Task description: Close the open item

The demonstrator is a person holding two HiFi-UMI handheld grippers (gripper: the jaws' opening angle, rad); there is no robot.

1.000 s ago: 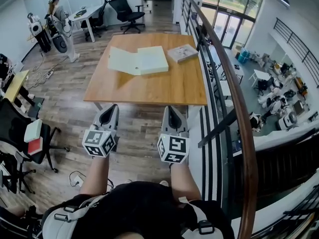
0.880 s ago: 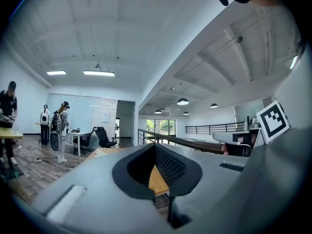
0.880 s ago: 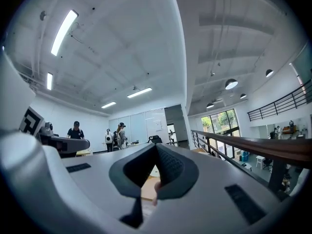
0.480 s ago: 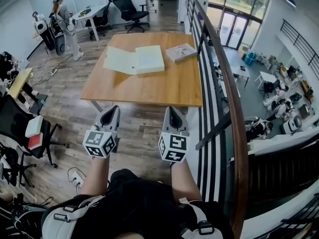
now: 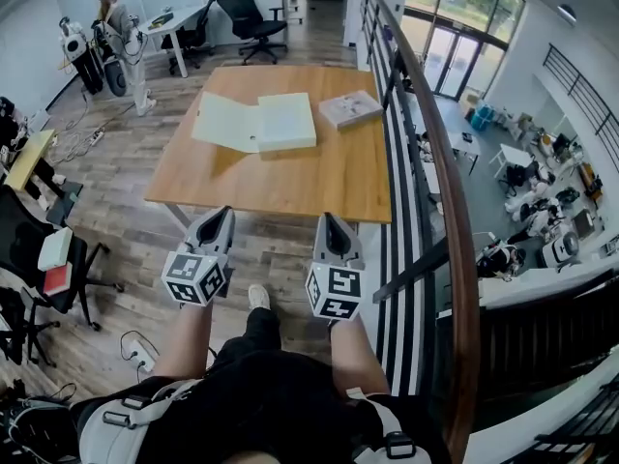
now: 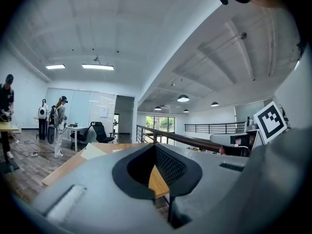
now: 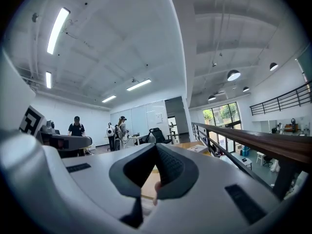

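Wooden surface (image 5: 290, 177) stands ahead in an open office, and the white folder (image 5: 256, 122) lies spread open on its far side. The left hand-held gripper (image 5: 221, 215) and right hand-held gripper (image 5: 327, 220) are both pinched closed and empty, well short of it. The closing has not yet begun.

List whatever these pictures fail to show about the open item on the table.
Head view: the open white item is too small to tell binder, box or book.
Left gripper view: only its corner shows; the left hand-held gripper hides the rest.
Head view: the thin book has cover print too small to read.
Right gripper view: the right hand-held gripper hides most of the table.
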